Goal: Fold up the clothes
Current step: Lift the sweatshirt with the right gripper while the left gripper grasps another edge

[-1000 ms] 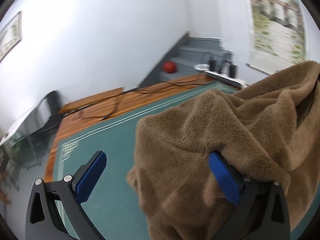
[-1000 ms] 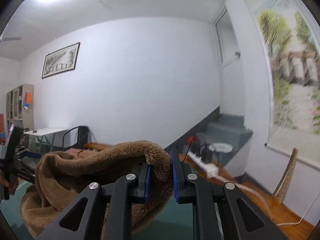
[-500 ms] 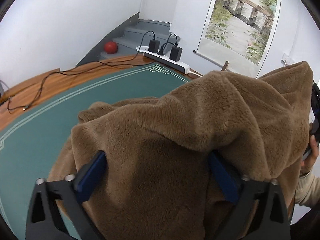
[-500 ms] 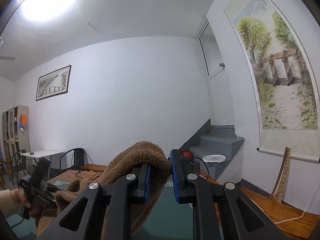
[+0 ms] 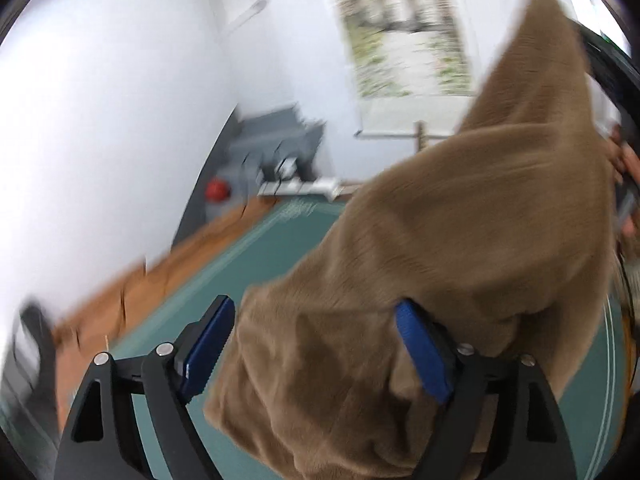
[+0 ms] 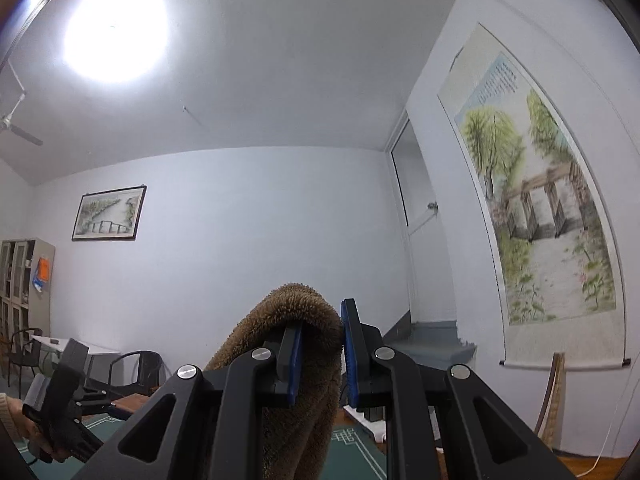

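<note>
A brown fleece garment hangs in the air over a green mat. My left gripper is open; the fleece drapes over its right blue pad and between the fingers without being pinched. My right gripper is shut on a fold of the same fleece and holds it high, pointing at the far wall and ceiling. The left gripper body shows low at the left of the right wrist view.
A power strip with plugs, a red ball and grey steps lie beyond the mat's far edge. A scroll painting hangs on the right wall. Chairs and a table stand at the left.
The right gripper has lifted the fleece higher, its view tilting toward the ceiling. The left view swung and blurred; the fleece now covers less of the left gripper, with its left pad bare again.
</note>
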`<state>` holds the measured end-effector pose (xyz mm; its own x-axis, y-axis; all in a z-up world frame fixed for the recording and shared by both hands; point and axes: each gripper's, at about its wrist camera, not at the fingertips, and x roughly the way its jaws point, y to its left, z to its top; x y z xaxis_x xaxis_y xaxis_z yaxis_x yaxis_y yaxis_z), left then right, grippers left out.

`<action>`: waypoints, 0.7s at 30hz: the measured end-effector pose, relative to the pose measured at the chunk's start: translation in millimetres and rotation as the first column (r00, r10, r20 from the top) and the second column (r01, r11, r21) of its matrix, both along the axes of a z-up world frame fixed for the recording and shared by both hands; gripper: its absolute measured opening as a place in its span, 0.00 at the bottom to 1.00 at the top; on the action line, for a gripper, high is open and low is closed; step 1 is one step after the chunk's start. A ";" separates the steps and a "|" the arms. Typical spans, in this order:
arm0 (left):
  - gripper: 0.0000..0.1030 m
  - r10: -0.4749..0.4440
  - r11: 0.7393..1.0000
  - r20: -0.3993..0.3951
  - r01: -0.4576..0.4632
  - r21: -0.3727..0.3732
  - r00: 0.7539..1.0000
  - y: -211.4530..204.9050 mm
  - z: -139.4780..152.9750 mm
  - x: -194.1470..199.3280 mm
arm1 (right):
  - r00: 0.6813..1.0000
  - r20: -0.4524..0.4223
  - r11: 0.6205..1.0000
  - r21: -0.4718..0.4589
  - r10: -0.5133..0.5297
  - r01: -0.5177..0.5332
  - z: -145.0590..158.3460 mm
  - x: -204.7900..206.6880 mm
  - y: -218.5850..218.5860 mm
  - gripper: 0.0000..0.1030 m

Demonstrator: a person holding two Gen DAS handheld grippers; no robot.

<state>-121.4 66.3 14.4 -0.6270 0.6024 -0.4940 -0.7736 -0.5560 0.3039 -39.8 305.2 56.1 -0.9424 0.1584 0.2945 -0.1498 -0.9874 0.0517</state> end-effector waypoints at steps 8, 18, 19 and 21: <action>0.96 -0.308 0.937 -0.119 0.279 -0.212 0.944 61.7 -18.3 20.3 | 0.999 -0.030 0.999 0.031 0.013 -0.012 12.7 16.7 -10.6 0.18; 0.41 -0.209 0.954 0.194 0.244 -0.175 0.958 78.0 -34.5 -18.8 | 1.000 -0.005 1.000 -0.025 -0.007 0.007 8.9 14.4 11.1 0.18; 0.39 -0.183 0.967 0.183 0.211 -0.146 0.966 69.7 -27.6 -13.6 | 1.000 -0.002 0.999 -0.032 -0.009 0.009 8.3 14.0 13.6 0.18; 0.34 -0.122 0.989 0.142 0.133 -0.070 0.982 51.8 -7.5 -2.6 | 1.000 0.000 0.999 -0.044 -0.017 0.017 9.8 15.9 18.7 0.18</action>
